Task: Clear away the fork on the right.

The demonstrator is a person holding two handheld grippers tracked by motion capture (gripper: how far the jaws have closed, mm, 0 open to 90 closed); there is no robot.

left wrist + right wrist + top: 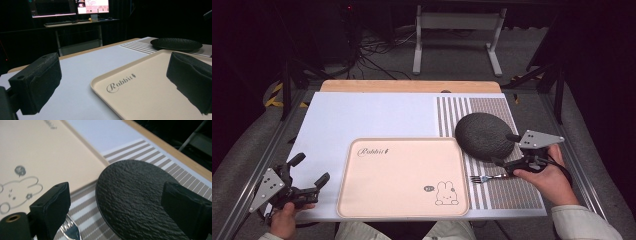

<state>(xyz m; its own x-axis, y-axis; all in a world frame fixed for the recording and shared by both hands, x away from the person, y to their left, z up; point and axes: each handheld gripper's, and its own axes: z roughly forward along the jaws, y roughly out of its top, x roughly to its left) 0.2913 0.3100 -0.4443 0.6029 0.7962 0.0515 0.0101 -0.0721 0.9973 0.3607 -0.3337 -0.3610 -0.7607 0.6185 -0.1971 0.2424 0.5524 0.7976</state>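
Tray, beige rectangular plastic w/ rabbit print, sits empty at bench's near edge. Black textured round plate and metal fork lie on striped mat at right, nothing loaded yet. Right gripper wide open over fork/plate; left gripper wide, idle at near-left corner.

A dim lab or test room is showing here: tangled black floor cables, a white metal stand frame, and glowing computer monitors sitting on a desk.

Tray centre bare, white mat open beyond — plate and fork crowd right side.
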